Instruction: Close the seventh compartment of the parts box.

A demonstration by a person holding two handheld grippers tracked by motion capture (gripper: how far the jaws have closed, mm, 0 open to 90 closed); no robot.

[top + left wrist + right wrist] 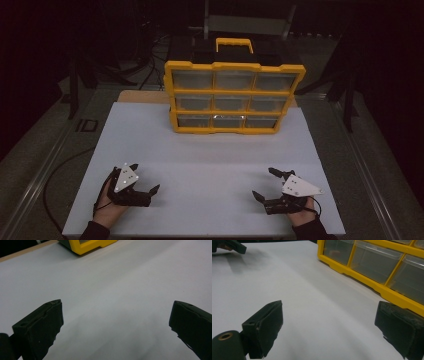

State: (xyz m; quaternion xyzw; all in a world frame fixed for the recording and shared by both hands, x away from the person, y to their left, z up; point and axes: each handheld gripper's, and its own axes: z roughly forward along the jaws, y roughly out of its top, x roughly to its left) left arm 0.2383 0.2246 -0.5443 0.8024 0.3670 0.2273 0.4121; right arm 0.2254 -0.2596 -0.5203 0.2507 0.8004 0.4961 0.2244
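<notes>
While both your left hand-held gripper [146,181] and right hand-held gripper [266,183] rest wide and empty on the surface [210,160], the drawer box [234,97] stays closed, so all the work is left.

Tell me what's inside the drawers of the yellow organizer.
The organizer has nine clear drawers, all shut. The nearest ones in the right gripper view look empty through their fronts; glare and dim light hide the others' contents.

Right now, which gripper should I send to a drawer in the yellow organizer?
Probably the right gripper: it is open and empty, and its own view looks at the organizer drawers. The left gripper, also open, sees just a yellow corner at the far edge.
</notes>
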